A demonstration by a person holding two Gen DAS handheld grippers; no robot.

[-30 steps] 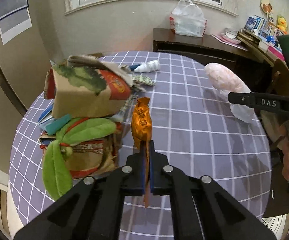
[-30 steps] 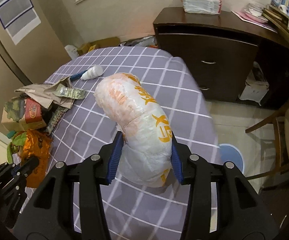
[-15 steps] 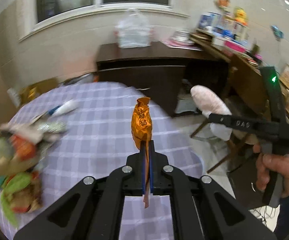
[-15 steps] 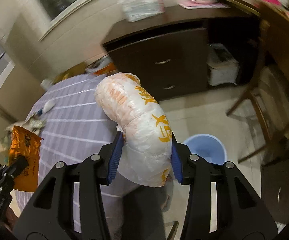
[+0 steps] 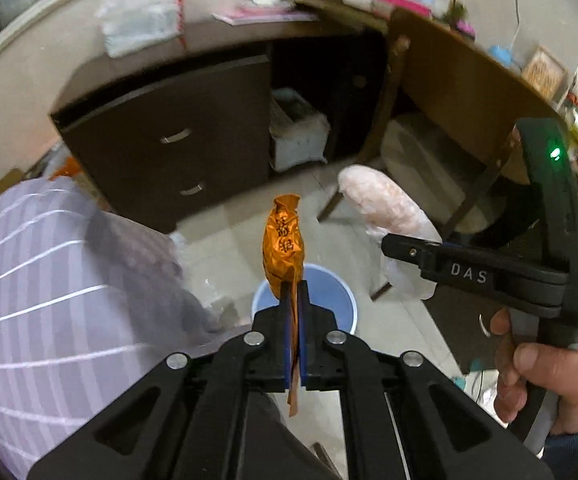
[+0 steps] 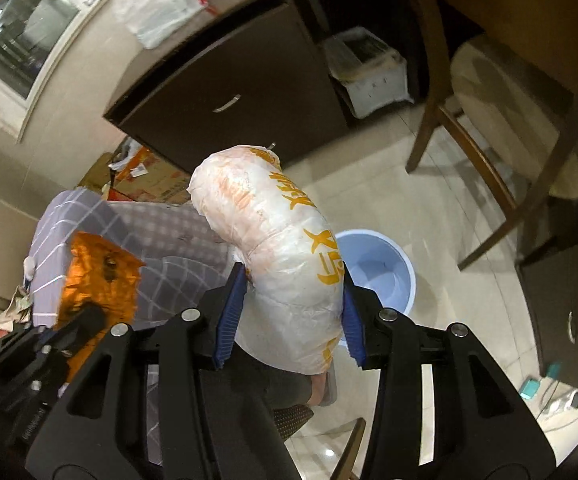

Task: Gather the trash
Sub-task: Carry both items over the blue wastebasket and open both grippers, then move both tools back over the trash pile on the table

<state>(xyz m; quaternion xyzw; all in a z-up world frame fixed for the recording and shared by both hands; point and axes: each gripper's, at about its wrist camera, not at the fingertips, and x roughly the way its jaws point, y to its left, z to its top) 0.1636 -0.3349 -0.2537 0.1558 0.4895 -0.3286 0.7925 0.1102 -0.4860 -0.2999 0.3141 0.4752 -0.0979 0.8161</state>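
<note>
My left gripper [image 5: 296,292] is shut on an orange foil wrapper [image 5: 283,246] and holds it in the air above a light blue bin [image 5: 329,296] on the floor. My right gripper [image 6: 291,300] is shut on a stuffed white plastic bag with orange print [image 6: 273,240], also above the blue bin [image 6: 381,264]. In the left wrist view the bag [image 5: 385,208] and right gripper [image 5: 469,272] are to the right. In the right wrist view the orange wrapper [image 6: 101,276] and left gripper [image 6: 49,344] are at lower left.
The round table with a purple checked cloth [image 5: 49,280] is to the left. A dark wooden cabinet [image 5: 169,136] stands behind, a wooden chair [image 6: 509,92] to the right. A white plastic bag [image 5: 141,20] sits on the cabinet.
Both grippers swung right, off the table, with their loads. The view now looks down at the floor and the blue bin under them.
</note>
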